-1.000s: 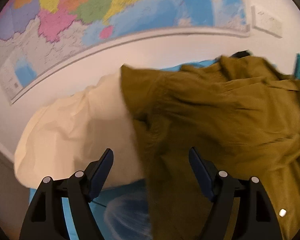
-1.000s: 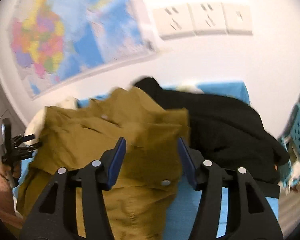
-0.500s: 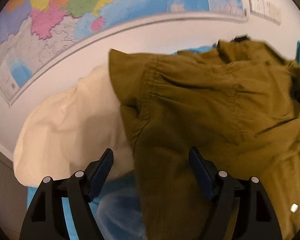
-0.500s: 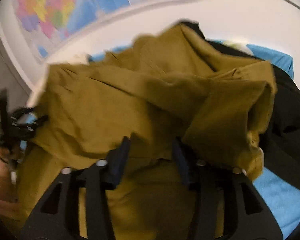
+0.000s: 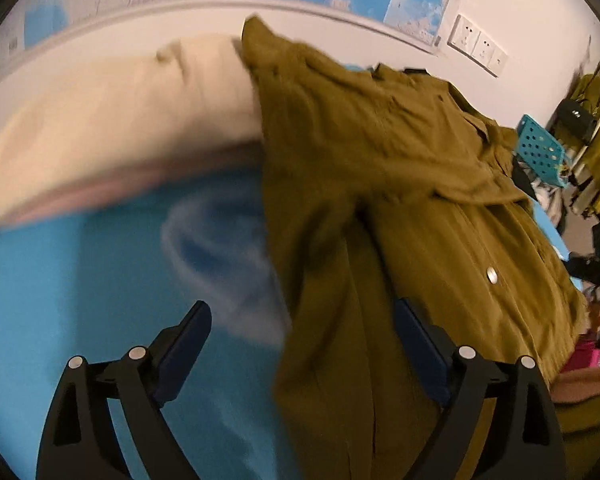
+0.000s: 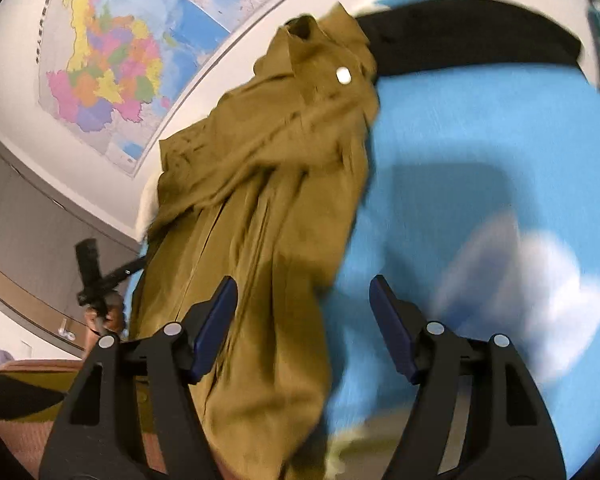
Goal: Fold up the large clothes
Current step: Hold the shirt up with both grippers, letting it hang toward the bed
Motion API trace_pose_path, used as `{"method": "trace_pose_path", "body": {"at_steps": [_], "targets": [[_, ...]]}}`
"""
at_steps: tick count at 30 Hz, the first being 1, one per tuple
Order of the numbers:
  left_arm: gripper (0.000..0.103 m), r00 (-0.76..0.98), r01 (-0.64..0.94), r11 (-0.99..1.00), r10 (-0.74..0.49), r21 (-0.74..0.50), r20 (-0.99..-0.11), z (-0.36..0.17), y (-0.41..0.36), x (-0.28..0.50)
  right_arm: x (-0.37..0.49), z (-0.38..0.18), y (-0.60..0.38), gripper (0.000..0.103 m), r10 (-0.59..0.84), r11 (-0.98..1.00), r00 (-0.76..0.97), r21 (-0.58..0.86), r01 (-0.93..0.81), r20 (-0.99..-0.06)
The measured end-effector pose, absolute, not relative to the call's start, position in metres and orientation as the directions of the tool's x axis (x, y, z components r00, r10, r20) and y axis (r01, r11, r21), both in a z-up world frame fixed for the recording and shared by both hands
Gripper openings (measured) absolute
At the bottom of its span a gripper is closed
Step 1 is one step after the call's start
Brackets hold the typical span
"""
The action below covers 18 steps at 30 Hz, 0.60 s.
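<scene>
Olive shirt (image 5: pixel 400 200) lying lengthwise across the blue table (image 5: pixel 80 280), left claw (image 5: pixel 304 344) spread wide, right claw (image 6: pixel 304 320) spread wide, cream cloth (image 5: pixel 120 120) far left, black garment (image 6: pixel 460 36) far right

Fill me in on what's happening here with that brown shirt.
A person with a handheld gripper in each hand is folding an olive-brown button shirt on a blue bed sheet. Both the left gripper and the right gripper are open, hovering over the shirt's lower part; neither grips it. A cream pillow lies on one side of it and a black garment on the other.
</scene>
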<state>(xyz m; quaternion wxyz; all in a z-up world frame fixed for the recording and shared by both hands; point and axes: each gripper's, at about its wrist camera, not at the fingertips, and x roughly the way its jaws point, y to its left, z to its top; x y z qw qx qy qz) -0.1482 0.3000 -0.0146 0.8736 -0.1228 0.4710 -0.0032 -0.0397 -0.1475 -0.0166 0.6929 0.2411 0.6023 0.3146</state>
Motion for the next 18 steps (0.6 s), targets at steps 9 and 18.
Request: {"method": "trace_pose_path", "body": {"at_steps": [9, 18], "targets": [[0.092, 0.507, -0.004, 0.964, -0.227, -0.265, -0.831, -0.023, 0.272, -0.171, -0.055, -0.023, -0.125, 0.039, 0.8, 0.597, 0.044, 0.785, -0.164, -0.599], [0.007, 0.583, -0.012, 0.89, -0.363, -0.455, -0.727, 0.019, 0.273, -0.183, -0.058, 0.061, -0.175, 0.003, 0.779, 0.618, 0.316, 0.75, -0.236, -0.542]]}}
